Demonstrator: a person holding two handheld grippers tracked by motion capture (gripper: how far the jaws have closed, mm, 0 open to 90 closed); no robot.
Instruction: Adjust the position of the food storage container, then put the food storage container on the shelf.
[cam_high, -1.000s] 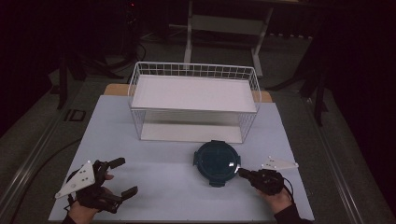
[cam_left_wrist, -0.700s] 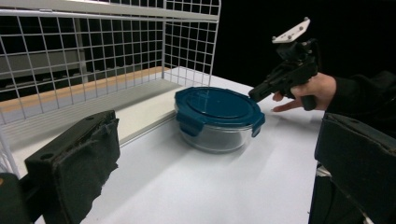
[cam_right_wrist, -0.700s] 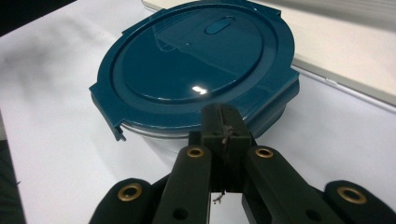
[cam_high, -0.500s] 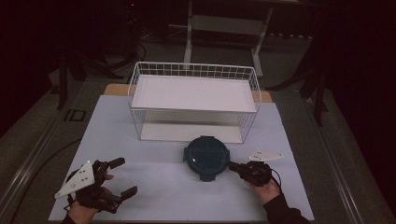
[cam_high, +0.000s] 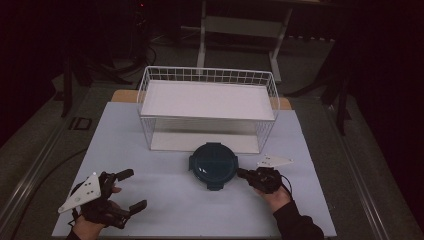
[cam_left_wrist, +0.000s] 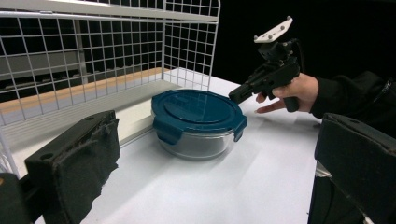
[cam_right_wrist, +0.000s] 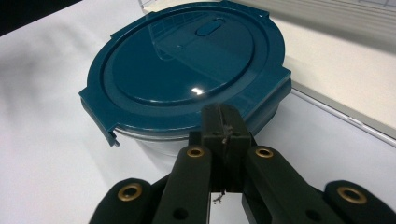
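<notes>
One round container (cam_high: 213, 165) with a dark teal clip lid, one white wire basket (cam_high: 145, 95), two hand-held grippers on a pale table (cam_high: 165, 210).

High view: container stands just in front of the basket's near wall, middle of the table; right gripper (cam_high: 243, 173) lies low at the container's right edge, jaws pressed together, tip touching or all but touching the lid rim; left gripper (cam_high: 129, 189) rests near the table's front left corner, well apart from the container, jaws spread wide and holding nothing.

Left gripper view: container (cam_left_wrist: 198, 122) has a clear glass body under the lid; right gripper (cam_left_wrist: 235, 95) meets its far rim; own jaws wide apart, empty.

Right gripper view: jaws closed on each other with nothing between them, tip against the side of the lid (cam_right_wrist: 187, 70), just below its rim.

Step judged: a closed-jaw nudge of the container toward the basket or leftward; no grasp made. Next move calls for steady sideways pressure kept low, or opening the jaws to take a lid clip; which is intended cannot be told.
</notes>
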